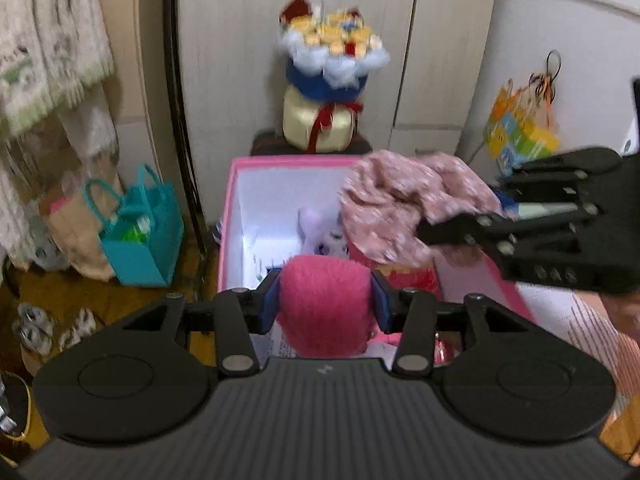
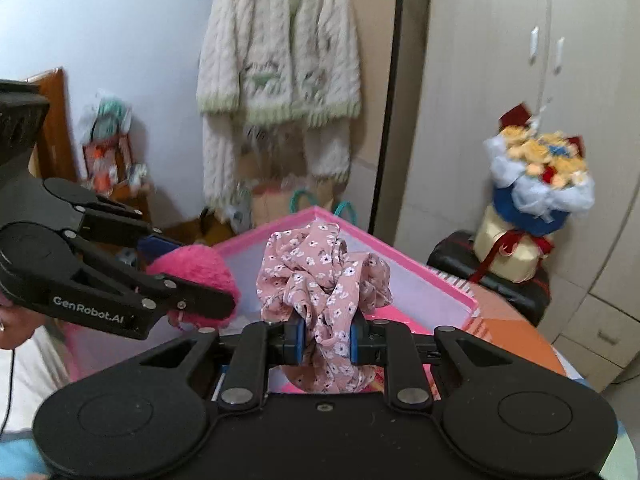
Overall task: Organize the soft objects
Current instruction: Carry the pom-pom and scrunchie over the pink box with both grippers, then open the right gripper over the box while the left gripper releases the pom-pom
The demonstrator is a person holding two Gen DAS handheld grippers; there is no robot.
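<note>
My left gripper (image 1: 325,300) is shut on a fluffy bright pink ball (image 1: 325,304) and holds it over the near edge of a pink box (image 1: 280,162) with a white inside. My right gripper (image 2: 326,340) is shut on a bunched pink floral cloth (image 2: 320,276) and holds it above the box's right side; the cloth also shows in the left wrist view (image 1: 400,204). A small purple and white plush toy (image 1: 320,232) lies inside the box. In the right wrist view the left gripper (image 2: 192,300) holds the pink ball (image 2: 196,276) at the left over the box (image 2: 420,268).
A plush flower bouquet (image 1: 332,76) stands on a dark case behind the box. A teal bag (image 1: 140,236) and slippers (image 1: 52,324) are on the floor at left. A knitted white cardigan (image 2: 280,68) hangs on the wall. A wardrobe (image 2: 520,80) stands behind.
</note>
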